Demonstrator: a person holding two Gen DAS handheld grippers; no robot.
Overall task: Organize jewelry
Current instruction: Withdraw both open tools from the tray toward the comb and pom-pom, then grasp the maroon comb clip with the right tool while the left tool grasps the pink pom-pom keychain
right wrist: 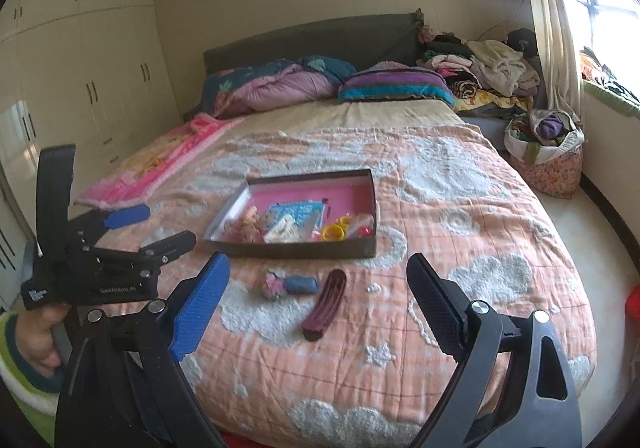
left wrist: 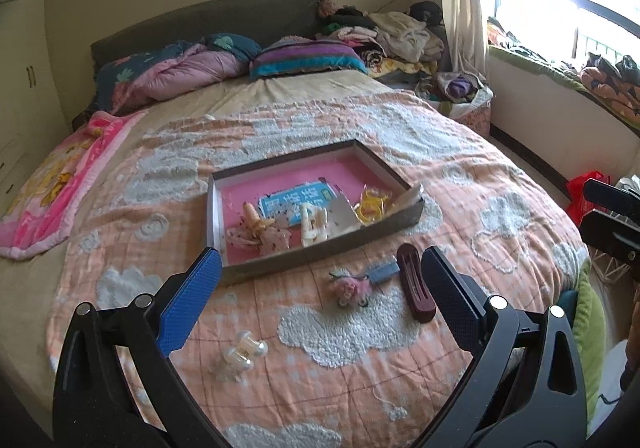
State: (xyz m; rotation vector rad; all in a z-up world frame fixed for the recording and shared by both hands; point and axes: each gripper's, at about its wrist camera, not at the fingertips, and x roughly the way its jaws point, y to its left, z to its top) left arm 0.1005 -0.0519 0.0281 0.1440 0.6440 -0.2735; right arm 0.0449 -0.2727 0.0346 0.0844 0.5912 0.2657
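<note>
A shallow box with a pink inside (left wrist: 280, 175) (right wrist: 352, 183) sits on the bed and holds a blue card, yellow bangles (left wrist: 372, 207) (right wrist: 336, 234) and pale clips. In front of it lie a dark red hair clip (left wrist: 414, 288) (right wrist: 326, 302), a pink flower hair piece with a blue comb (left wrist: 360, 282) (right wrist: 290, 284) and a clear pearl clip (left wrist: 242, 354). My left gripper (left wrist: 320, 268) is open and empty above these loose pieces; it also shows at the left of the right wrist view (right wrist: 160, 228). My right gripper (right wrist: 318, 272) is open and empty over the red clip.
The bed has an orange quilt with white clouds (left wrist: 360, 127) (right wrist: 440, 187). Pillows and a duvet (right wrist: 288, 83) lie at the headboard, clothes (right wrist: 492, 63) are piled at the back right. A full bag (right wrist: 544, 151) stands on the floor by the window. Wardrobes (right wrist: 80, 59) line the left wall.
</note>
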